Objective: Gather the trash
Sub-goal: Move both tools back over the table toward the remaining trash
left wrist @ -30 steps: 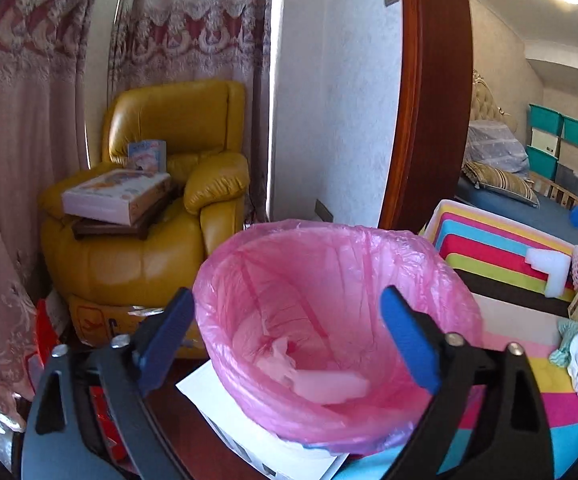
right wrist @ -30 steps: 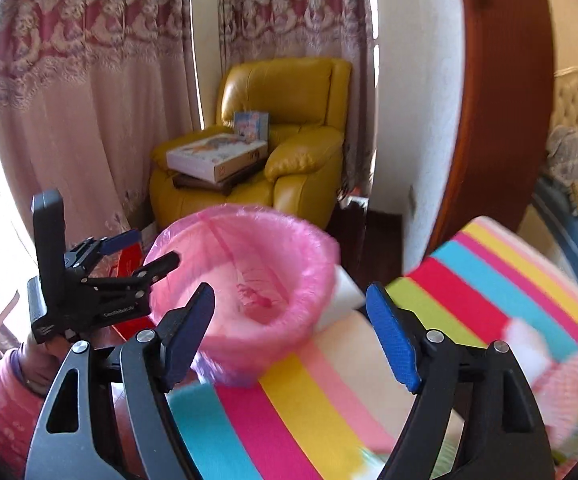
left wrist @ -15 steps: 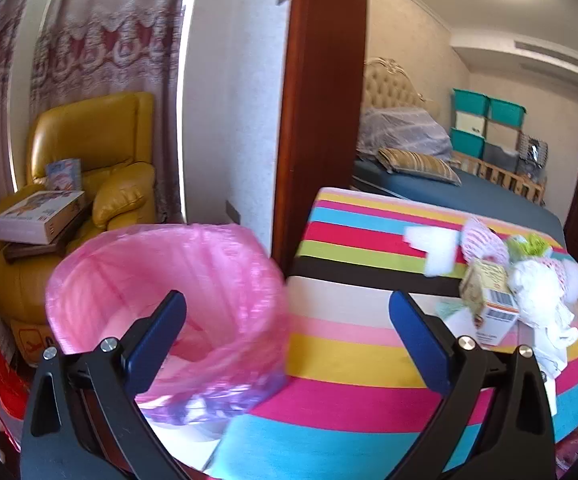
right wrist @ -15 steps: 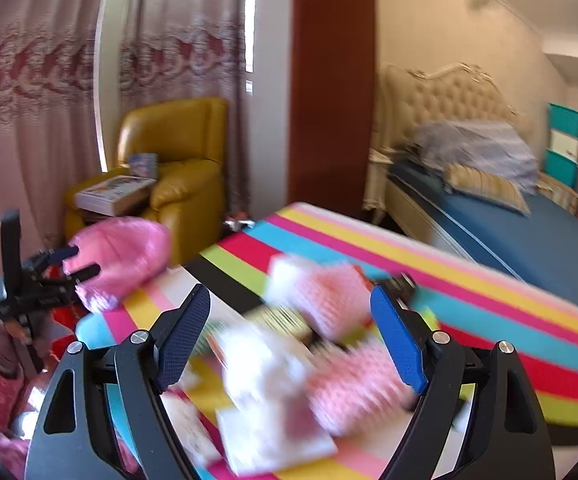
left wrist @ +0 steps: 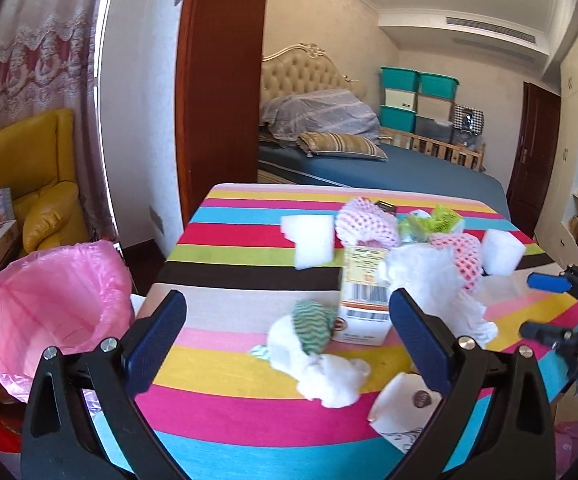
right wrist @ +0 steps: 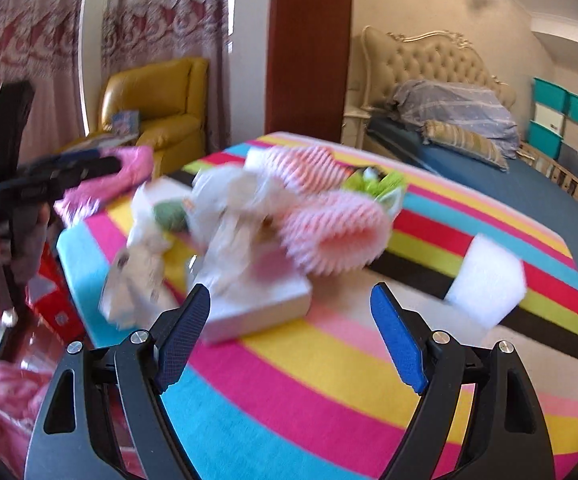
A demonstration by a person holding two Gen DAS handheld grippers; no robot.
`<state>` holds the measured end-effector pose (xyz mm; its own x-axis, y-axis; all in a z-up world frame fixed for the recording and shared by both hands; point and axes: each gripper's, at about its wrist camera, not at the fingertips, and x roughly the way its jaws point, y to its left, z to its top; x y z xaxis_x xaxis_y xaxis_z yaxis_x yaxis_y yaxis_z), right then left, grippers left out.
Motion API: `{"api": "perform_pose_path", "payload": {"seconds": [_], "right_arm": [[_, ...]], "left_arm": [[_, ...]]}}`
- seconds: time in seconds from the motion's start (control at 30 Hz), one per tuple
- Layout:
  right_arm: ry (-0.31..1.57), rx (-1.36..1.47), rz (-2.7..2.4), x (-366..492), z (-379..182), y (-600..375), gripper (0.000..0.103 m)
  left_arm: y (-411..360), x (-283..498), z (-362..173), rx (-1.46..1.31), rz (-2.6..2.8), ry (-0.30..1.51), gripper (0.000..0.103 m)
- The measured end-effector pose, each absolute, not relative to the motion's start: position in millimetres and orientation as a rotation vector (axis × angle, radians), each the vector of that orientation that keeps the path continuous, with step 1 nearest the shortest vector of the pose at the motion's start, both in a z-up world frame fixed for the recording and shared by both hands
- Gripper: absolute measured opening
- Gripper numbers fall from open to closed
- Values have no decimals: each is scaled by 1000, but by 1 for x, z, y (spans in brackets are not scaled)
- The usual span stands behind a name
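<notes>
A heap of trash lies on the striped table (left wrist: 229, 364): a small carton (left wrist: 365, 304), crumpled white tissue (left wrist: 329, 372), pink foam nets (left wrist: 365, 222), white foam blocks (left wrist: 313, 238) and a paper cup lid (left wrist: 405, 404). The pink-lined bin (left wrist: 45, 312) stands left of the table. My left gripper (left wrist: 289, 344) is open and empty above the near table edge, facing the heap. My right gripper (right wrist: 289, 340) is open and empty, near a flat white box (right wrist: 257, 308) and a foam block (right wrist: 485, 280); its view is blurred. It also shows at the right of the left wrist view (left wrist: 549, 304).
A yellow armchair (left wrist: 17, 184) with boxes stands behind the bin. A wooden door frame (left wrist: 221, 80) rises beyond the table. A bed (left wrist: 369, 160) and stacked storage bins (left wrist: 417, 108) lie further back. A red item (right wrist: 49, 292) sits on the floor at the table's left.
Both grippers swung right, away from the pink bin, and now face the trash heap on the table. Both stay open and empty.
</notes>
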<state>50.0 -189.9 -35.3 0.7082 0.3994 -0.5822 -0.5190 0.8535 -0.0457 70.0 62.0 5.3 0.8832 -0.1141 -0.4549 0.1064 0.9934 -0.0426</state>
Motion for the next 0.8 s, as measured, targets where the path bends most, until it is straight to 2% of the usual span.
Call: {"api": "perform_pose_path", "payload": {"seconds": [0.1,0.4,0.8], "right_arm": [[621,-237,553,45,-48,-182,84],[697,-256,590,57,-72,-163,84],[761,-217,609,85,-71,-145,84]], "left_arm": [[51,62,0,-17,-143,480,98],[49,49,-22,-32,-189,546,98],[40,42,-28,-19,-224,546,98]]}}
